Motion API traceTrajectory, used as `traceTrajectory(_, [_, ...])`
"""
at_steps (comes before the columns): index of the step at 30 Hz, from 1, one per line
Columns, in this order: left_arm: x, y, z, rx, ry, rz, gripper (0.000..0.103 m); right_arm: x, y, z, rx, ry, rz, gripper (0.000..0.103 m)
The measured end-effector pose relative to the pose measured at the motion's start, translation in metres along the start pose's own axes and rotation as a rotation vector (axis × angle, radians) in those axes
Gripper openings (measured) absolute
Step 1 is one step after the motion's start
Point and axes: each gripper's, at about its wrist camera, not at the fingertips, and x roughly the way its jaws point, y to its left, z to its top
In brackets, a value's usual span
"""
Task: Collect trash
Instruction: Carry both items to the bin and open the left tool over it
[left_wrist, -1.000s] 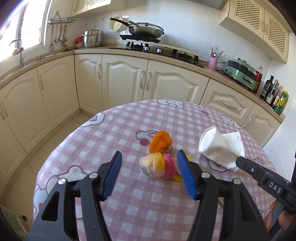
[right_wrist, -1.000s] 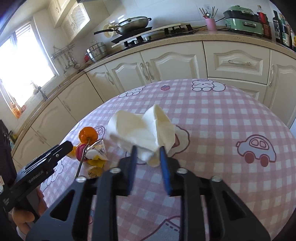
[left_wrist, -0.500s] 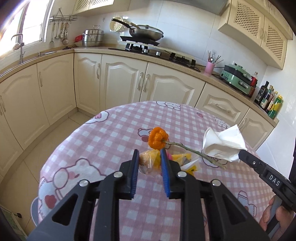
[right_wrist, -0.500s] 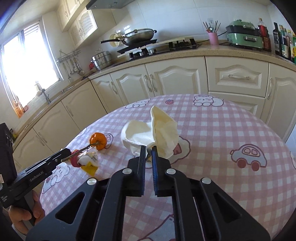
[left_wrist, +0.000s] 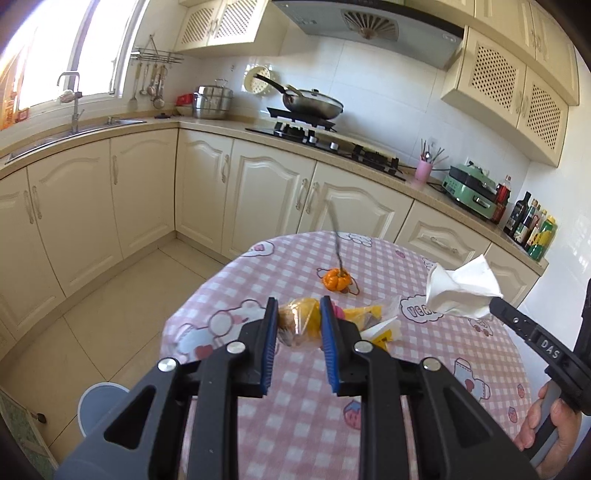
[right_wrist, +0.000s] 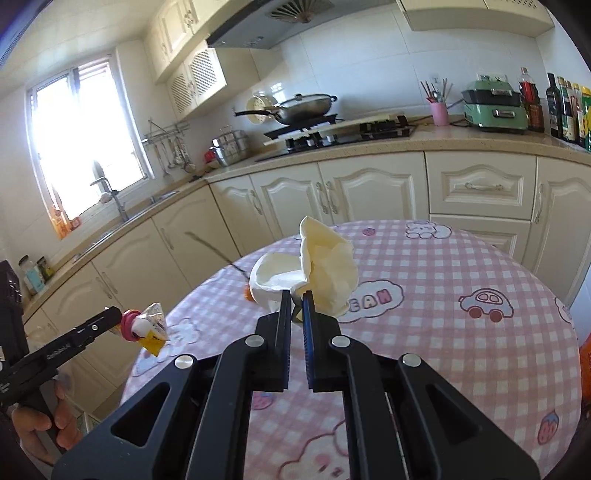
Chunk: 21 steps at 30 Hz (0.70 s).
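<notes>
While both hand-held grippers pinch trash, orange mini pumpkin (left_wrist: 335, 279) lies on table (left_wrist: 424, 373)

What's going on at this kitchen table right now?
A person is clearing trash off the table with a handheld gripper in each hand. The left gripper has its jaws clamped on a crinkly bag of wrappers, held clear of the checked cloth. The right gripper is pinching a crumpled white napkin, also held up. A small orange pumpkin-like thing on a stem is still on the table.
</notes>
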Motion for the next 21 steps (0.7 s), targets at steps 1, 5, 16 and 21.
traceTrajectory(1, [-0.007, 0.004, -0.001, -0.008, -0.005, 0.0, 0.022, -0.004, 0.006, 0.001, -0.006, -0.004, 0.01, 0.005])
traceTrajectory(5, [-0.033, 0.024, -0.004, -0.035, -0.026, 0.018, 0.022, -0.016, 0.045, 0.001, -0.052, -0.011, 0.062, 0.005])
traceTrajectory(16, [-0.093, 0.114, -0.025, -0.129, -0.069, 0.162, 0.022, 0.008, 0.159, -0.027, -0.17, 0.061, 0.216, 0.005])
traceTrajectory(21, [-0.11, 0.173, -0.046, -0.196, -0.056, 0.249, 0.022, 0.035, 0.218, -0.055, -0.226, 0.136, 0.303, 0.005])
